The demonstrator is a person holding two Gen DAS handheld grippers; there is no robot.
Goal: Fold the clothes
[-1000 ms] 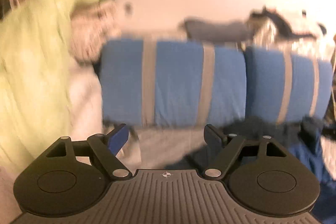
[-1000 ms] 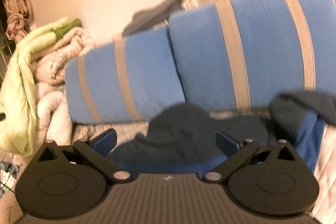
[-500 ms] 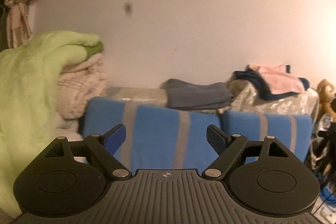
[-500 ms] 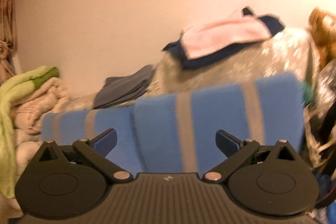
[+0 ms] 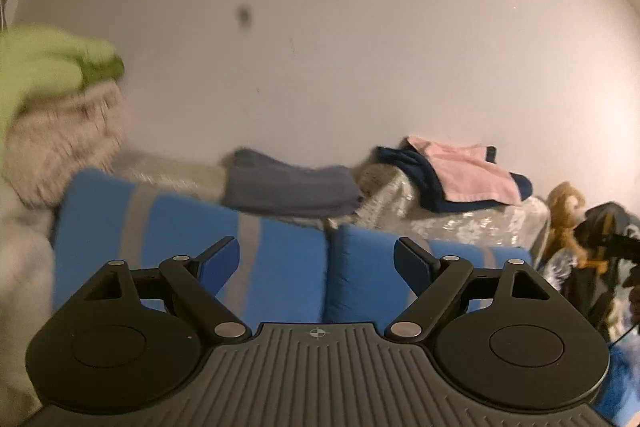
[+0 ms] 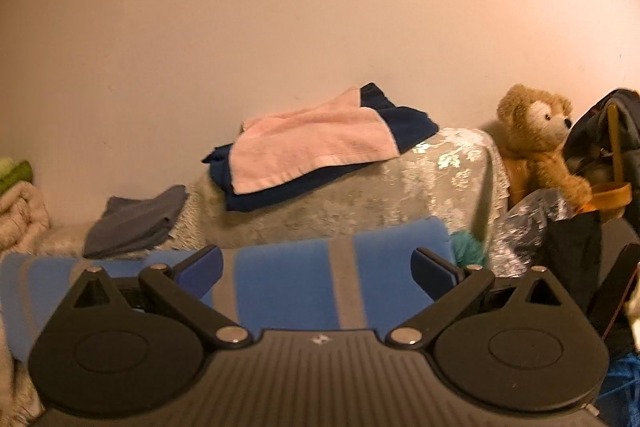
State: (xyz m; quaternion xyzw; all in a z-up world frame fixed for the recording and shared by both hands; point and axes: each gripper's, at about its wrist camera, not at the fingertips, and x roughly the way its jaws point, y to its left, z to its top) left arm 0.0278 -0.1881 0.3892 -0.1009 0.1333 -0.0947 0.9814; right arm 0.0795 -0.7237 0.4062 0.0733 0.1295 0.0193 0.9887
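Both grippers are raised and level, looking at the wall rather than down at any work surface. The left gripper [image 5: 316, 259] has its jaws spread wide with nothing between them; the right gripper [image 6: 316, 267] is likewise wide and empty.

No unfolded garment shows in either view, so the next piece to fold probably lies below and nearer than both grippers, out of the frames; which hand is nearer to it cannot be told.

What does show lies ahead of and beyond the fingertips: two blue cushions with grey stripes [image 5: 280, 259] run side to side just past the jaws. Behind and above them, on a pale lacy cover [image 6: 420, 187], sit finished-looking stacks. A folded grey garment [image 5: 288, 187] is ahead and slightly left of the left gripper. A pink towel [image 6: 312, 143] lying on a folded navy garment [image 6: 400, 119] is straight ahead of the right gripper and above it. A teddy bear [image 6: 536, 135] sits off to the right

The coming move therefore looks to turn on tipping both grippers downward
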